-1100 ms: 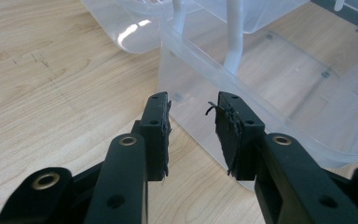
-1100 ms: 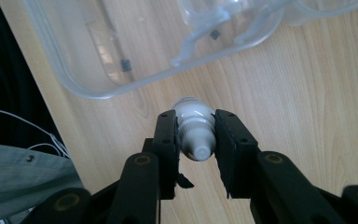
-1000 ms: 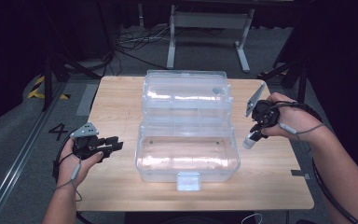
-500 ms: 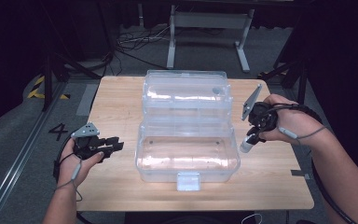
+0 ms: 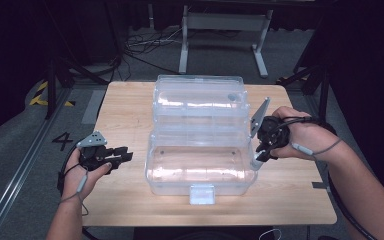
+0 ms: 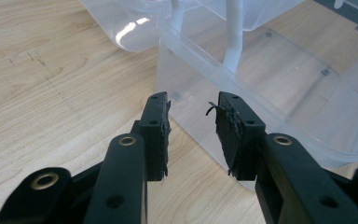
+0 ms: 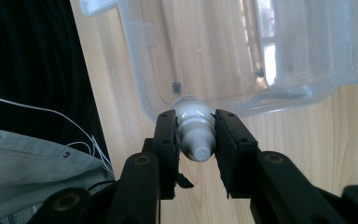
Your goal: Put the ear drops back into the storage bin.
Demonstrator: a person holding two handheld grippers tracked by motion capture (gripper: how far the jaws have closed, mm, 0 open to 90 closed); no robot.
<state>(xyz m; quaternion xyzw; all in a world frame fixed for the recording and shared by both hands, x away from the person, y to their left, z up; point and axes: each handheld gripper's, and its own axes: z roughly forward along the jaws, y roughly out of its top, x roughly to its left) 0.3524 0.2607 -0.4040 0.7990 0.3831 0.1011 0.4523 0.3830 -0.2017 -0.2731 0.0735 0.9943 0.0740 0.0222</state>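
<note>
Held thing: a small white bottle, pinched between the fingers of the right gripper.
Bottle's place: at the right end of the clear box, just beside its near-right corner and above the surface; in the high view only its pale end shows under the hand.
Bottle's long axis: along the fingers, cap end toward the gripper's body, wider body toward the box.
Right fingers: pressed on the bottle's two sides, holding it.
Which way the box lies: straight ahead of the bottle in the right gripper view, its rim just past the bottle's far end; in the high view that is to the left of the right hand.
Box: lid thrown back on the far side, the near tray standing open.
Left gripper: low over the surface left of the box, fingers spread with nothing between them, pointed at the box's left wall and just short of it.
Nearer hand: the right, already at the rim with the bottle.
Judgement: the coming move is probably a short carry leftward over the rim into the tray; the bottle must clear the wall first.
</note>
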